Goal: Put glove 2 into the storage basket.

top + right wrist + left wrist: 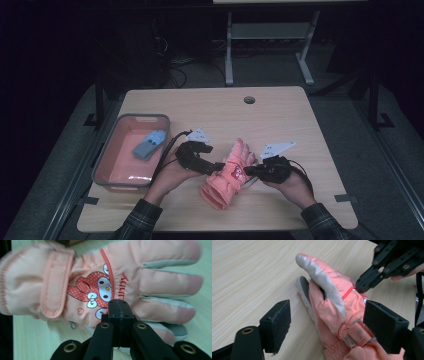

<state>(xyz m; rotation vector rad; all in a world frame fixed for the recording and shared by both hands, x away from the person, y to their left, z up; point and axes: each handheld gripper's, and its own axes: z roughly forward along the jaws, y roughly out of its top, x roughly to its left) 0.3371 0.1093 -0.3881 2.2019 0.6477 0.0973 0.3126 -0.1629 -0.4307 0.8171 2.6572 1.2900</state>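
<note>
Meanwhile we count one blue glove [149, 144] inside our pink bin [106, 155], one pink glove [227, 176] pinched by our right gripper [248, 171]; left gripper [222, 165] gapes wide.

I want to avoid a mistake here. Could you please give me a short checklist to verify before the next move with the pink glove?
1. Right tool shut on the pink glove: ok, its jaws meet at the glove's edge.
2. Left tool released: ok, jaws stand apart on both sides of the glove, pads not pressing.
3. Glove resting on the table: ok.
4. Grey bin has room: ok, one blue glove lies inside.
5. How much fabric the right tool pinches: cannot tell.
</note>
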